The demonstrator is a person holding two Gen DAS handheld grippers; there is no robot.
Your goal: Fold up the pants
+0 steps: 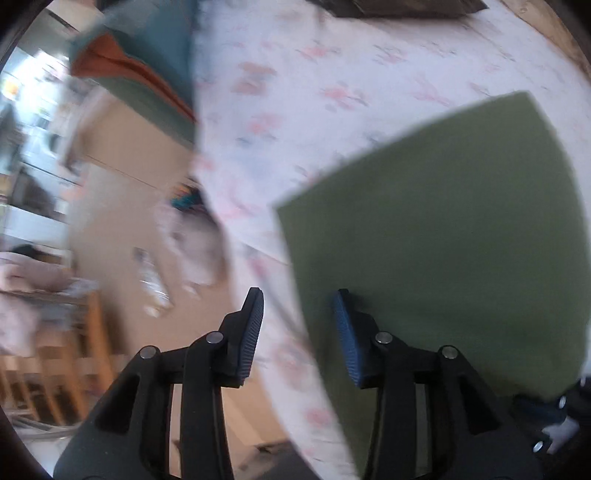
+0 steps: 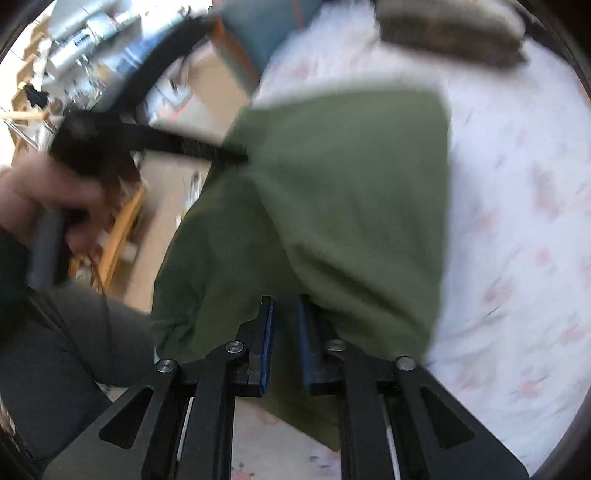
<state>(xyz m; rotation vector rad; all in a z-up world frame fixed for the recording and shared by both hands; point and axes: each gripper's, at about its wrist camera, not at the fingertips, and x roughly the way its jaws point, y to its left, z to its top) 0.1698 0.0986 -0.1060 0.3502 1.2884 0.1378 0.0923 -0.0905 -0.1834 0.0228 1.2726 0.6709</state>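
Observation:
The olive green pants (image 1: pixel 443 229) lie folded on a white floral sheet (image 1: pixel 295 92). My left gripper (image 1: pixel 299 302) is open and empty, over the pants' left edge near the bed's side. In the right wrist view the pants (image 2: pixel 351 184) are bunched and lifted toward me. My right gripper (image 2: pixel 286 306) is nearly shut, with green cloth pinched between its blue pads. The left gripper (image 2: pixel 221 151) shows there as a black blur reaching to the pants' far left edge, held by a hand (image 2: pixel 44 195).
A stack of folded teal and orange clothes (image 1: pixel 147 74) sits at the bed's far left corner. A dark plaid item (image 2: pixel 450 33) lies at the far end. The floor (image 1: pixel 129 221) and wooden furniture (image 1: pixel 88 343) are off the bed's left side.

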